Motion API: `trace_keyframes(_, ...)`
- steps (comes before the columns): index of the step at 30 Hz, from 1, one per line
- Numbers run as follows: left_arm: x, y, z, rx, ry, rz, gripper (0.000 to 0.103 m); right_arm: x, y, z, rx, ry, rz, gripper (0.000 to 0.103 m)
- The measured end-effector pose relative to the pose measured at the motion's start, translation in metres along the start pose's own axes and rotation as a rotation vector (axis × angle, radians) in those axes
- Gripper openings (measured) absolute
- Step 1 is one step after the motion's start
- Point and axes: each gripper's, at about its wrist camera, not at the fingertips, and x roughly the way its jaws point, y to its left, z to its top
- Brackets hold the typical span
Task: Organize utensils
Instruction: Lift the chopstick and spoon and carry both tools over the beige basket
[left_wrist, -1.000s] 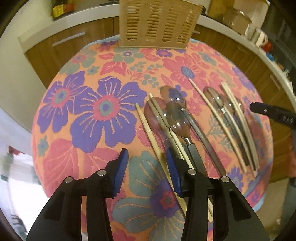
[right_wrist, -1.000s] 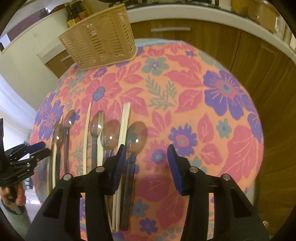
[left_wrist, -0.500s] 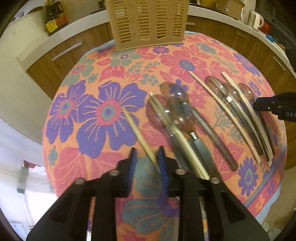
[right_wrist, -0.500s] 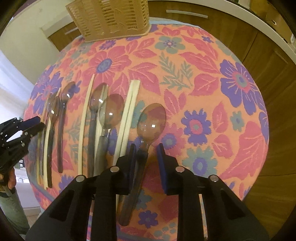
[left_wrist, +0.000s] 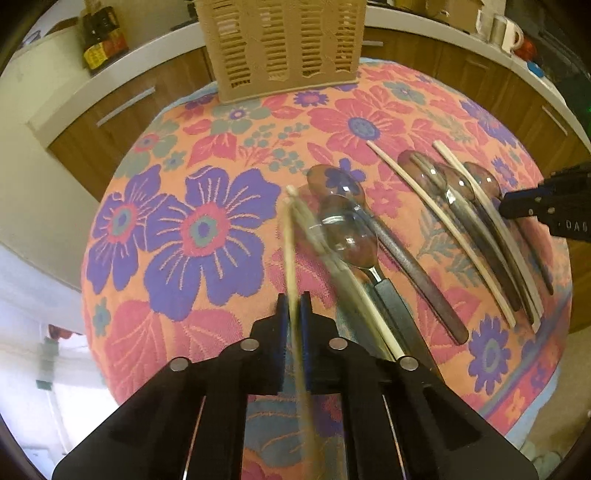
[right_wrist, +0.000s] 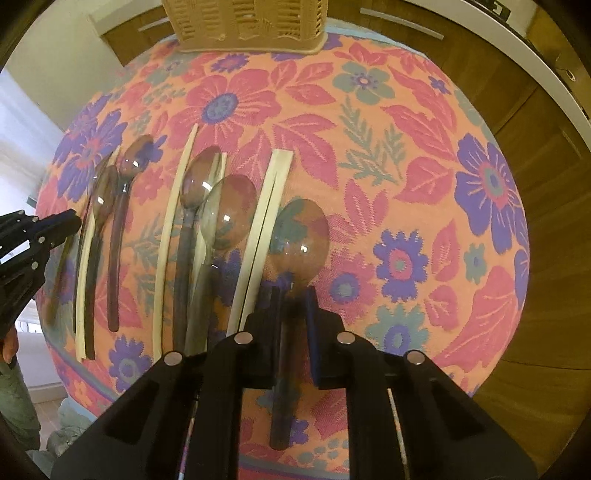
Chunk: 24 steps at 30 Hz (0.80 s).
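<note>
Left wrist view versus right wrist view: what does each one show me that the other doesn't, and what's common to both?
Only the left wrist view shows the left gripper shut on a chopstick, plus a bottle and a mug on the counter.

Only the right wrist view shows the right gripper, jaws closing on a spoon handle, and a chopstick pair lying beside that spoon.

Both show the slotted basket, the floral cloth and rows of spoons and chopsticks.

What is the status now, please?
Left gripper shut on chopstick. Right gripper closing on spoon handle. Basket unobstructed.
</note>
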Motion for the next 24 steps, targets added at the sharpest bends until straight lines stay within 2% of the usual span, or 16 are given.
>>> trace_keyframes(3, -0.009, 0.013, 0.003, -0.054, -0.059, -0.041, 0.004, -0.009, -0.003, -0.006, -0.005, -0.058, 0.006, 0.01)
trace_keyframes(6, -0.031, 0.027, 0.011, -0.113, -0.165, -0.097, 0.004, -0.026, -0.01, -0.016, -0.003, -0.138, 0.051, 0.01)
trace_keyframes(10, -0.062, 0.04, 0.036, -0.179, -0.322, -0.16, 0.004, -0.056, -0.006, -0.002, -0.02, -0.272, 0.095, 0.01)
trace_keyframes(16, -0.113, 0.053, 0.085, -0.209, -0.638, -0.233, 0.004, -0.11, -0.004, 0.039, -0.05, -0.545, 0.131, 0.01)
trace_keyframes(21, -0.135, 0.057, 0.138, -0.214, -0.801, -0.265, 0.004, -0.153, -0.002, 0.087, -0.048, -0.742, 0.139, 0.01)
trace_keyframes(24, -0.138, 0.057, 0.171, -0.213, -0.863, -0.261, 0.004, -0.171, -0.004, 0.111, -0.04, -0.842, 0.138, 0.01)
